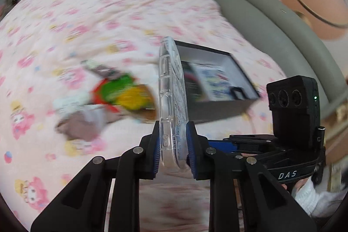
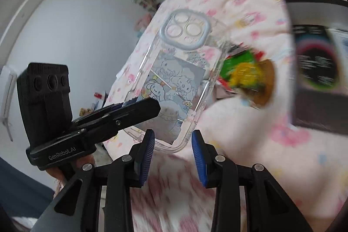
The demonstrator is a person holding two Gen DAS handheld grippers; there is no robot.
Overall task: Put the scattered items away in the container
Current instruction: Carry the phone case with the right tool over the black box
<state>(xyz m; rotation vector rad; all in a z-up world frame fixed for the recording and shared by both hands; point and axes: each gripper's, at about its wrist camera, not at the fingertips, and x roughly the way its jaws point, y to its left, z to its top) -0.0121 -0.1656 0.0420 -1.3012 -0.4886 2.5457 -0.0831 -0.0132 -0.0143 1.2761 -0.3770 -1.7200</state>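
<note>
Left claw (image 1: pixel 173 146), which we hold pinched tight on the lower end of the clear phone case (image 1: pixel 171 88), carries it edge-up above the bed (image 1: pixel 65 21), long axis pointing ahead, black box (image 1: pixel 219 110) just right; right claw (image 2: pixel 173 145) parted, empty.

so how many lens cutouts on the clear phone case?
3, all in the raised camera bump at the top end of the phone case: two stacked on the left, one to their right. The left gripper clamps the case's lower edge.
</note>
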